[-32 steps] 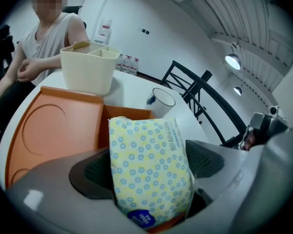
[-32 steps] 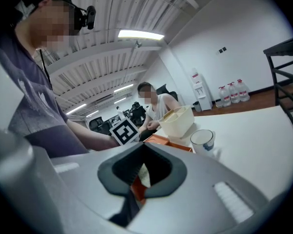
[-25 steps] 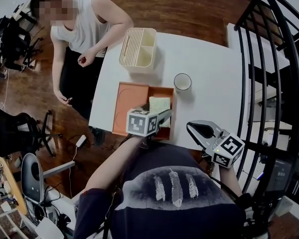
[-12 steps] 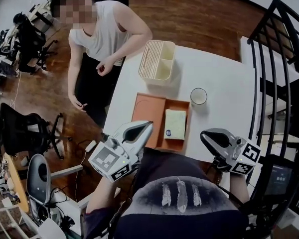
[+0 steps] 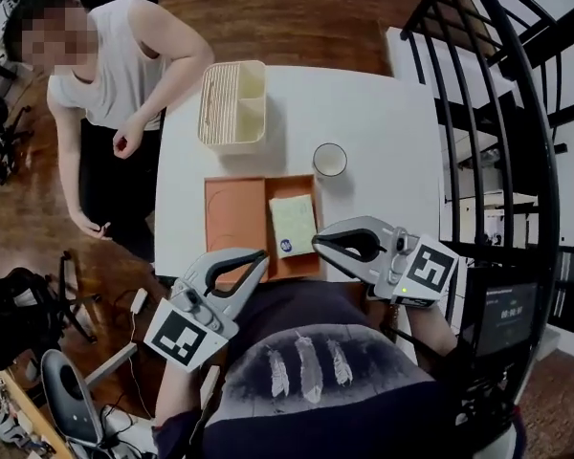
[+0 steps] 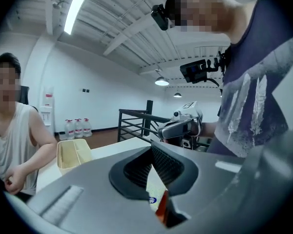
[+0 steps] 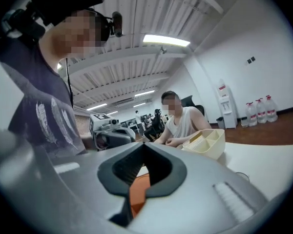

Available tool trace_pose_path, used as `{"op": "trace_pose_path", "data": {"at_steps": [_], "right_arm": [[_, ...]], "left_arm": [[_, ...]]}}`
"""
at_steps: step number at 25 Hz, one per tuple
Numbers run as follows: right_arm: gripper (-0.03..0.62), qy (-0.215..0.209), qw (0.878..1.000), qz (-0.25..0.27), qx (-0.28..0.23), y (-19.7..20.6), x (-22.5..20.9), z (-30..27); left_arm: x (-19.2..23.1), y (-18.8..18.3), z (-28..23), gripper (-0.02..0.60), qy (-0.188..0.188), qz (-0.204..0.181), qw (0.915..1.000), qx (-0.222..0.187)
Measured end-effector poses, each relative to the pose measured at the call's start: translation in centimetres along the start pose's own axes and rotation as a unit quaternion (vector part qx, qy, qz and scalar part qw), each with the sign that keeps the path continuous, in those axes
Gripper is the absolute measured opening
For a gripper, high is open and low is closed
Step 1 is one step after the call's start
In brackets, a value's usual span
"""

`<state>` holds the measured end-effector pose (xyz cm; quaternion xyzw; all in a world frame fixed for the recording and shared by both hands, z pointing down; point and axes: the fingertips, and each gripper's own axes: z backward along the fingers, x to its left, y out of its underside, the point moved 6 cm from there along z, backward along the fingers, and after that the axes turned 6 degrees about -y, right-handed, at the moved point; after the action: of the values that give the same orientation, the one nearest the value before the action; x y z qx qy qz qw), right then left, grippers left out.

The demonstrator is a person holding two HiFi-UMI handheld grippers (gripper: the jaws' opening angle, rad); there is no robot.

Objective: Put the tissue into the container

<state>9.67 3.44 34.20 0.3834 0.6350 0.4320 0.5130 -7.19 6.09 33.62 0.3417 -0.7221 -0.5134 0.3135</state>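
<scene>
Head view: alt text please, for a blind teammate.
A tissue pack lies on an orange tray on a white table, the cream container beyond it. The left gripper and right gripper hover shut and empty at the near edge.

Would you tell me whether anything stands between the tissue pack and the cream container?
Nothing visible does: between the tissue pack and the cream container lie only the orange tray's rim and bare table; the cup stands aside.

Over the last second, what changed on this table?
The left gripper drew back from over the tissue pack, off the tray, and shut empty. The right gripper moved forward toward the tray's near edge. Tissue pack, container and cup stayed put.
</scene>
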Motion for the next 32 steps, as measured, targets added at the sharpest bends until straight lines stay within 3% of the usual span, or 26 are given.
{"op": "trace_pose_path", "data": {"at_steps": [3, 6, 10, 15, 20, 32], "right_arm": [[0.003, 0.0, 1.0, 0.01, -0.001, -1.3, 0.4, -0.8], [0.003, 0.01, 1.0, 0.017, 0.006, -1.6, 0.5, -0.9], [0.003, 0.016, 1.0, 0.02, 0.009, -1.7, 0.6, -1.5], [0.003, 0.026, 0.999, 0.017, 0.006, -1.6, 0.6, -1.6], [0.003, 0.026, 1.0, 0.011, 0.002, -1.1, 0.5, -1.4], [0.003, 0.026, 1.0, 0.007, -0.01, -1.2, 1.5, 0.0]], "left_arm": [[0.8, -1.0, -0.8, 0.013, 0.04, -0.048, 0.998, -0.012], [2.2, -1.3, -1.0, 0.014, 0.034, -0.035, 0.9987, -0.011], [3.6, -1.3, -0.5, 0.014, 0.033, -0.056, 0.9979, -0.004], [3.7, -1.0, -0.9, 0.014, 0.033, -0.045, 0.9984, 0.011], [3.3, -1.3, -1.7, 0.014, 0.046, -0.08, 0.9957, 0.01], [1.7, -1.2, -1.3, 0.014, 0.026, -0.056, 0.9977, 0.028]]}}
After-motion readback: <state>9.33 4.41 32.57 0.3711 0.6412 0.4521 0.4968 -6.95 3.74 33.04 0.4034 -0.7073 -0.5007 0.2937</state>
